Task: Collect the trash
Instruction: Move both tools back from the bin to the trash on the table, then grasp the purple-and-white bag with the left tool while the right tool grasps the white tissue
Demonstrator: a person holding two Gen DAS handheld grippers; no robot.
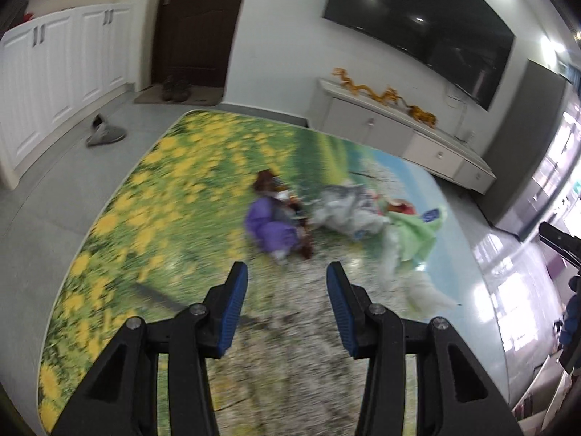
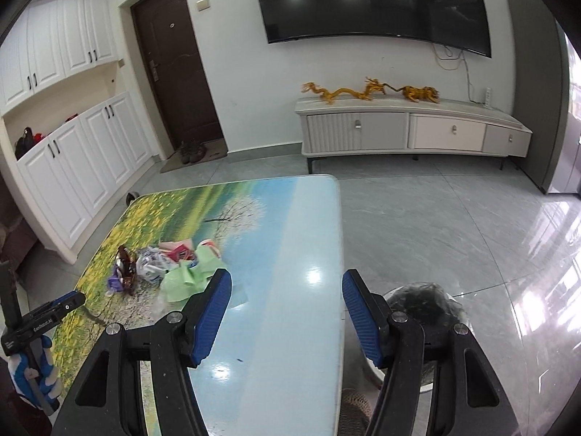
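The left gripper [image 1: 287,272] hangs above the table [image 1: 152,196] and looks down at it in a steep angle. Its blue pads [image 1: 232,312] stand wide apart and nothing is between them. The trash pile [image 1: 341,214] lies on the table just in front of the fingertips, not touching them: a purple wrapper [image 1: 270,223] at the left, a crumpled white bag [image 1: 345,210] in the middle, a green bag [image 1: 414,236] at the right. This view is blurred, so small details of the pile are not clear.

The right gripper [image 2: 287,290] is held lower and more flat, near the right edge of the table [image 2: 290,254]. Its jaws are also wide open and empty. Here the trash pile [image 2: 163,265] lies well to the left of the fingers, and the green bag [image 2: 189,279] is close beside the left pad.

Only the right wrist view shows the trash bin [image 2: 425,305] with a dark liner, standing on the floor beside the table, partly hidden behind the right finger. It also shows the left gripper [image 2: 47,312] from the side, at the left edge of the picture. Only the left wrist view shows a grey slipper [image 1: 107,134] on the floor near the white cupboards [image 1: 54,72].
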